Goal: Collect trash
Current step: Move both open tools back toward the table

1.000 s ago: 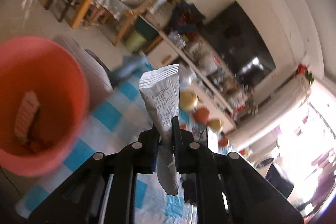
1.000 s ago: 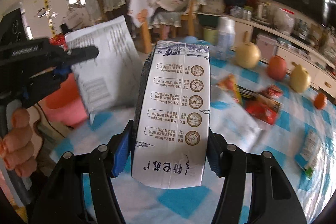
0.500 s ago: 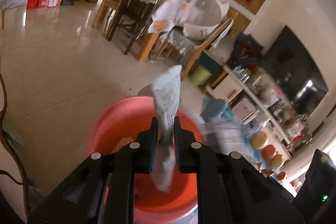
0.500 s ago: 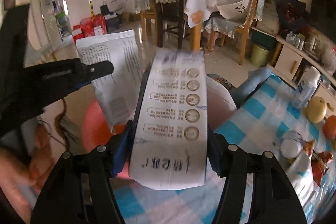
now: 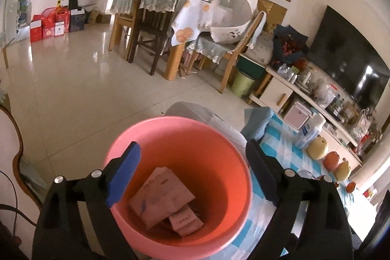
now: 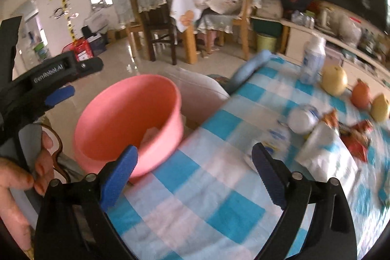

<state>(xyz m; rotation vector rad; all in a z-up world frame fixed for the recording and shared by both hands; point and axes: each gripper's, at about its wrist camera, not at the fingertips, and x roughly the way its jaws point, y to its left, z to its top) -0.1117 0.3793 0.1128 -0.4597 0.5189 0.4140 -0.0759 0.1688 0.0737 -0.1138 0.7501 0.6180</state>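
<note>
Bright daylight fills my views and glares on the floor [image 5: 73, 70]. My right view is blurred over the tabletop [image 6: 243, 162]; edges bend and darken.

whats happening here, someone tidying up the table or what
A person with a handheld gripper in each hand is clearing trash off a blue checked table into a pink bucket. The left gripper hangs over the bucket, jaws opening with nothing between them; flattened packets lie in the bottom. The right gripper is over the table edge beside the bucket, jaws also opening and empty. Wrappers wait further along the table.
</note>
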